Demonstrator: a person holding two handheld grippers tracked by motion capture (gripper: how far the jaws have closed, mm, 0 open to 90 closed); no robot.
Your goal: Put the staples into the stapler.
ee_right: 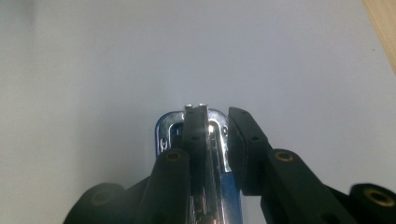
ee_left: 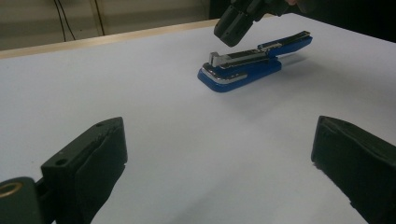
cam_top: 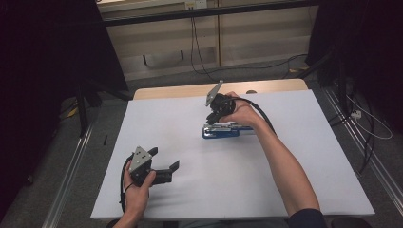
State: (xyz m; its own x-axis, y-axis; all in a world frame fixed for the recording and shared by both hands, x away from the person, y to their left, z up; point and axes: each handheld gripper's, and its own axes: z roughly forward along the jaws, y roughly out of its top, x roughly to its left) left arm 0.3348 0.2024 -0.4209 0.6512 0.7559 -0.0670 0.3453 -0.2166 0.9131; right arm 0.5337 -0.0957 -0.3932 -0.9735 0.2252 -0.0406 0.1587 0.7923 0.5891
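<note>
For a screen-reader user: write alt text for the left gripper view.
A blue stapler lies on a white table, with the right gripper hovering just above its front end. The left gripper's two black jaws stand wide apart in the foreground, holding nothing.

Dim, soft frames: dark room edges, white table (cam_top: 294, 166) evenly lit, glare on the stapler's chrome (ee_right: 215, 128).

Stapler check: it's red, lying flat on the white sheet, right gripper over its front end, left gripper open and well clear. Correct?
Not quite: the stapler is blue, as the left gripper view shows. It does lie flat on the white sheet, with the right gripper over its front end and the left gripper open, well clear.
</note>
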